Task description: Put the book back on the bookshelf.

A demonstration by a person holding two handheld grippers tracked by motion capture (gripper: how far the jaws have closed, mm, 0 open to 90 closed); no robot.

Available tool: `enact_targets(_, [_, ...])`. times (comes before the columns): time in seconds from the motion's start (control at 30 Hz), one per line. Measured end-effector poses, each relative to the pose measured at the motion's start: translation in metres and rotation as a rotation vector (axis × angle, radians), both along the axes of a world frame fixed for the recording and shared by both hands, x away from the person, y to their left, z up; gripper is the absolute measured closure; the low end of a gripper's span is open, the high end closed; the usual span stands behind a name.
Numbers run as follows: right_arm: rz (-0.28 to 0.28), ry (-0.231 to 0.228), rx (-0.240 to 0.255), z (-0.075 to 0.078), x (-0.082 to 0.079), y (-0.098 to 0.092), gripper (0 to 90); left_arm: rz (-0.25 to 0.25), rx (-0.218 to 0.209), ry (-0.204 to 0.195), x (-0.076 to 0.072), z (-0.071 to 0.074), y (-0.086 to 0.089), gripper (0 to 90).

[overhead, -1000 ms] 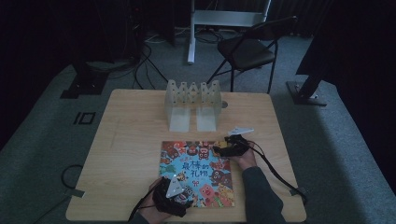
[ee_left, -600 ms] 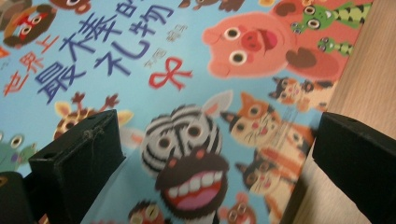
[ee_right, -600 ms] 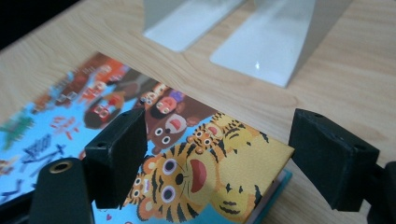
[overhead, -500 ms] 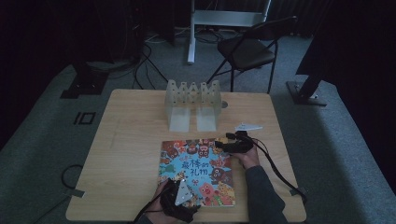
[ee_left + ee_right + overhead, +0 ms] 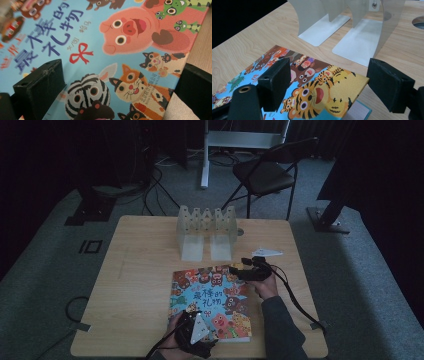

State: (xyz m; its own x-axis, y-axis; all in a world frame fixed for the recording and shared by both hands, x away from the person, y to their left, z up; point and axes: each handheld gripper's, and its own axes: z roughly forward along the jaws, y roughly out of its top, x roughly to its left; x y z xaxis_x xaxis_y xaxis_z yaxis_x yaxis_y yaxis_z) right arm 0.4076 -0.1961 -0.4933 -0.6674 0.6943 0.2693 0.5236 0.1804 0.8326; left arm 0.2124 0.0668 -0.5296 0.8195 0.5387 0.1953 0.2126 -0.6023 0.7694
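Note:
A colourful picture book (image 5: pixel 210 300) lies flat on the wooden table (image 5: pixel 140 285), near its front edge. My left gripper (image 5: pixel 192 317) is at the book's near edge. In the left gripper view this gripper (image 5: pixel 118 80) is open and its jaws have just been opening; they straddle the book (image 5: pixel 100 37) cover near its corner and press on nothing. My right gripper (image 5: pixel 239 268) is at the book's far right corner. There the right gripper (image 5: pixel 329 80) is open, with the tiger corner of the book (image 5: pixel 312 95) between its jaws, raised slightly off the page below.
A pale bookend rack (image 5: pixel 205 232) stands upright just beyond the book, also close ahead of the right gripper as the bookend rack (image 5: pixel 342 37). A cable hole (image 5: pixel 240 232) is beside it. A folding chair (image 5: pixel 265 175) stands behind the table. The right gripper's cable (image 5: pixel 295 305) trails toward the table's right edge.
My left gripper has shifted a little to the right along the book's near edge. My right gripper has risen slightly at the far right corner.

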Motion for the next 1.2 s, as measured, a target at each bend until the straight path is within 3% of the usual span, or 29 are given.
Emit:
enact_targets(0.13, [0.002, 0.004, -0.003, 0.001, 0.001, 0.000, 20.0, 0.003, 0.007, -0.026, -0.002, 0.002, 0.000, 0.6])
enact_targets(0.3, [-0.004, 0.048, 0.005, -0.009, 0.001, -0.003, 20.0, 0.014, 0.033, -0.059, -0.004, 0.000, -0.003, 0.6])
enact_targets(0.4, [0.016, 0.087, -0.005, -0.017, 0.000, -0.003, 22.0, 0.014, 0.015, -0.053, -0.003, 0.003, 0.000, 1.4])
enact_targets(0.5, [0.064, 0.105, 0.042, -0.019, -0.003, -0.005, 27.8, 0.019, -0.010, -0.039, -0.002, 0.004, 0.002, 1.5])
enact_targets(0.63, [0.105, 0.098, 0.055, -0.012, -0.009, -0.003, 37.2, 0.019, -0.026, -0.033, -0.001, 0.005, 0.004, 1.5])
enact_targets(0.83, [0.095, 0.056, 0.049, -0.001, -0.013, 0.002, 45.4, 0.017, -0.059, -0.008, 0.001, 0.007, 0.008, 1.5])
enact_targets(1.1, [0.082, 0.061, 0.158, 0.008, -0.012, -0.002, 60.4, 0.038, -0.091, 0.018, -0.004, 0.010, 0.024, 4.7])
enact_targets(1.2, [0.090, 0.051, 0.144, 0.013, -0.012, 0.001, 60.6, 0.055, -0.109, 0.028, -0.008, 0.011, 0.034, 5.7])
